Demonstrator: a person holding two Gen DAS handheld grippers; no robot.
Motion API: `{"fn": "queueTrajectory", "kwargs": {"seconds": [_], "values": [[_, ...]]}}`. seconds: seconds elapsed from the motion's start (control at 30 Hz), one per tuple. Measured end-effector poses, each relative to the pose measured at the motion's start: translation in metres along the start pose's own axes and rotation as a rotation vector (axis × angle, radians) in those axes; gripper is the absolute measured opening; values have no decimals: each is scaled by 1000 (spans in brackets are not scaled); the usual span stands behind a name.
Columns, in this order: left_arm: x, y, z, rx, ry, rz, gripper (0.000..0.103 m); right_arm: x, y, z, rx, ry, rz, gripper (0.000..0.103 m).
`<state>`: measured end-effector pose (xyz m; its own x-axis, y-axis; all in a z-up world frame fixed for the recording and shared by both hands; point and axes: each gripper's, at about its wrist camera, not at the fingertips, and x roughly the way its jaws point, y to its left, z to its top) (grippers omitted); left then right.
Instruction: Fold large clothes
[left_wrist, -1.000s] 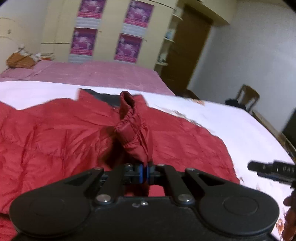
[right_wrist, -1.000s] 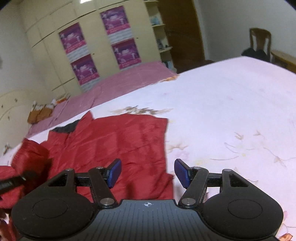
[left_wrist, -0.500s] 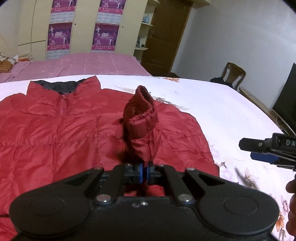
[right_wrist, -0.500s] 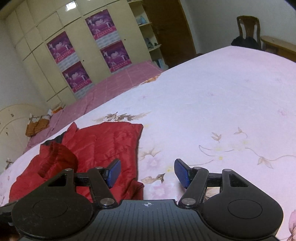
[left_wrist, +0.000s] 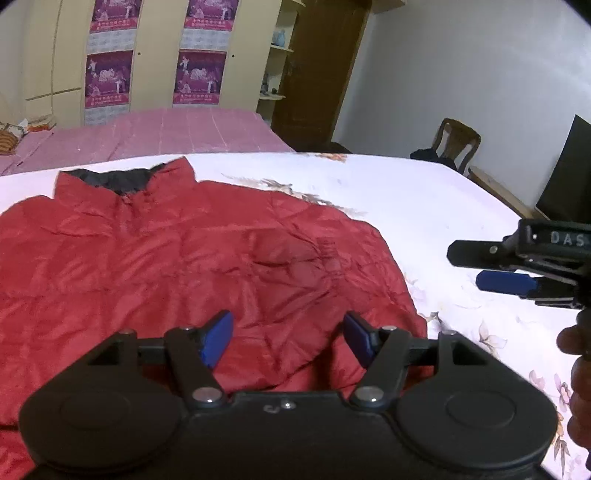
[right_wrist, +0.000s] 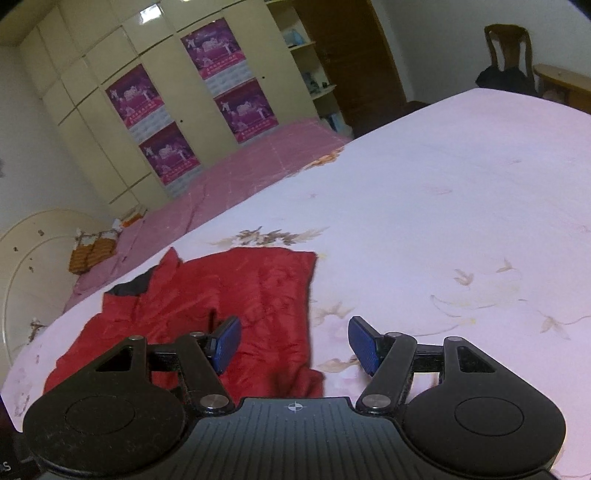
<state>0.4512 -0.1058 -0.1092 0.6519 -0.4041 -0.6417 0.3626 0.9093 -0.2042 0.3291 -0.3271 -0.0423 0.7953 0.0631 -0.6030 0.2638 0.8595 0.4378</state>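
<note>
A red padded jacket (left_wrist: 177, 258) with a dark collar lining lies flat on the floral bedsheet (left_wrist: 424, 199). Its sleeve lies folded across the body. My left gripper (left_wrist: 287, 338) hovers over the jacket's near right part with its jaws opening, and nothing is pressed between the blue pads. In the right wrist view the same jacket (right_wrist: 221, 306) lies at the lower left. My right gripper (right_wrist: 294, 345) hangs open above the jacket's right edge and the sheet, holding nothing. The right gripper (left_wrist: 517, 266) also shows at the right edge of the left wrist view, with a hand (left_wrist: 576, 369) below it.
A pink quilted bed (left_wrist: 147, 133) stretches behind, with a cream wardrobe (right_wrist: 155, 92) carrying purple posters. A brown door (left_wrist: 314, 66), a wooden chair (left_wrist: 458, 144) and a dark screen (left_wrist: 565, 166) stand to the right. Folded items (right_wrist: 92, 251) lie by a headboard at far left.
The left gripper opened and let go of the red sleeve cuff, which now lies flat on the jacket. The right gripper drew back and up, still open.
</note>
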Motion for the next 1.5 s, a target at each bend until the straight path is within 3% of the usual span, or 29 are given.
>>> {"fn": "queueTrajectory", "kwargs": {"seconds": [0.27, 0.57, 0.8, 0.83, 0.93, 1.07, 1.13, 1.2, 1.23, 1.3, 1.4, 1.5], "values": [[-30, 37, 1, -20, -34, 55, 64, 11, 25, -6, -33, 32, 39, 64], [-77, 142, -17, -102, -64, 279, 58, 51, 45, -20, -89, 119, 80, 64], [-80, 176, -29, -136, -50, 292, 56, 74, 54, -35, -94, 175, 100, 62], [-80, 180, -31, -135, -49, 294, 56, 75, 56, -37, -97, 181, 109, 43], [-80, 187, -36, -150, -49, 298, 57, 75, 60, -43, -98, 202, 131, 21], [-76, 193, -41, -144, -33, 325, 59, 61, 78, -54, -236, 129, 92, 19], [-71, 196, -42, -140, -15, 330, 60, 76, 81, -64, -288, 159, 29, 19], [-72, 197, -40, -135, -4, 325, 60, 80, 81, -64, -281, 170, 21, 19], [-76, 198, -37, -133, -3, 321, 60, 78, 84, -63, -303, 171, 13, 20], [-89, 197, -32, -133, -49, 320, 80, 64, 88, -56, -343, 141, -14, 21], [-93, 195, -17, -121, -107, 299, 84, 39, 93, -40, -349, 16, -21, 71], [-69, 183, 3, -69, -96, 260, 82, 55, 123, -33, -408, 45, 50, 70]]}}
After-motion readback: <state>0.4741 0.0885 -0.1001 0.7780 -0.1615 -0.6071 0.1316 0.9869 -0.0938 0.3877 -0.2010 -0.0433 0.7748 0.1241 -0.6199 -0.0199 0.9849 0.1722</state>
